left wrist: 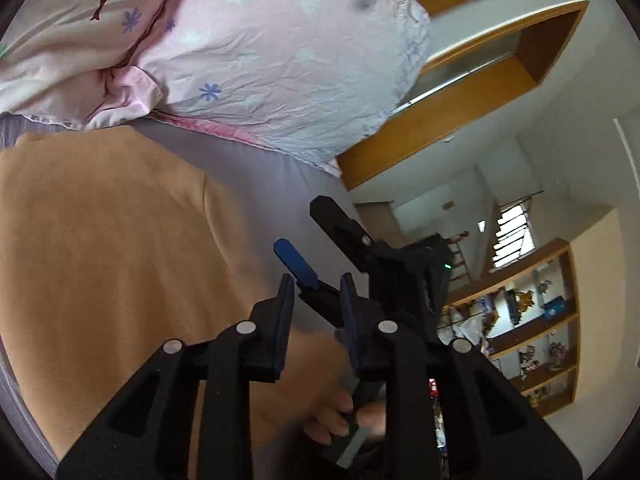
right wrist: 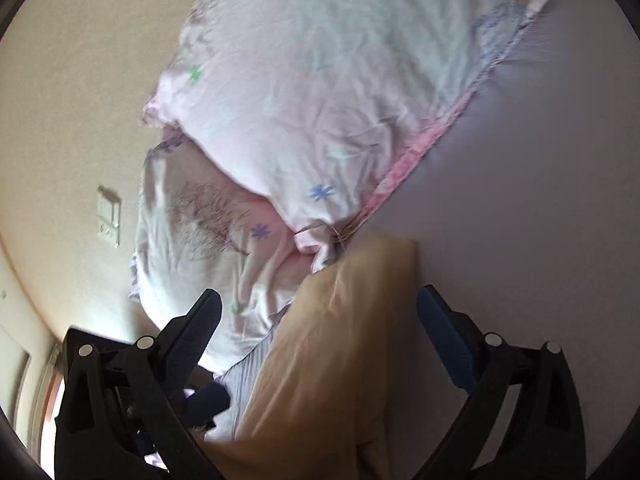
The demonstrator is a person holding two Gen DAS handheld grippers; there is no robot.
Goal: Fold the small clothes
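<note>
The tan garment [left wrist: 104, 248] lies spread on the grey bed sheet [left wrist: 256, 184], just short of the flowered pillow [left wrist: 280, 60]. In the left wrist view it fills the area to the left of the left claw [left wrist: 316, 284] and runs on underneath it. This claw's fingers are close together with a narrow gap between them. No cloth shows in that gap, so it looks nearly pressed together and empty.

The right claw [right wrist: 320, 312] is spread wide. Its dark finger sits to the left and its blue-padded finger [right wrist: 444, 336] to the right. Between them a raised, blurred fold of the garment [right wrist: 340, 340] runs from the claw's base forward toward the pillow corner, where its far edge ends. The cloth lies inside the opening, but neither finger clearly touches it. Whether this claw is about to grip it or has just let go cannot be told.

The next move depends on one relation: the garment's long axis runs forward along the right claw's own pointing direction, straight through its open jaws. The right claw is therefore nearer to a grasp, and closing where it hovers would probably catch the fold. The left claw has the cloth beside and below it, so it would have to open and swing left to find an edge. The two claws are close together; the right one appears just ahead of the left claw's tips in the left wrist view.
</note>
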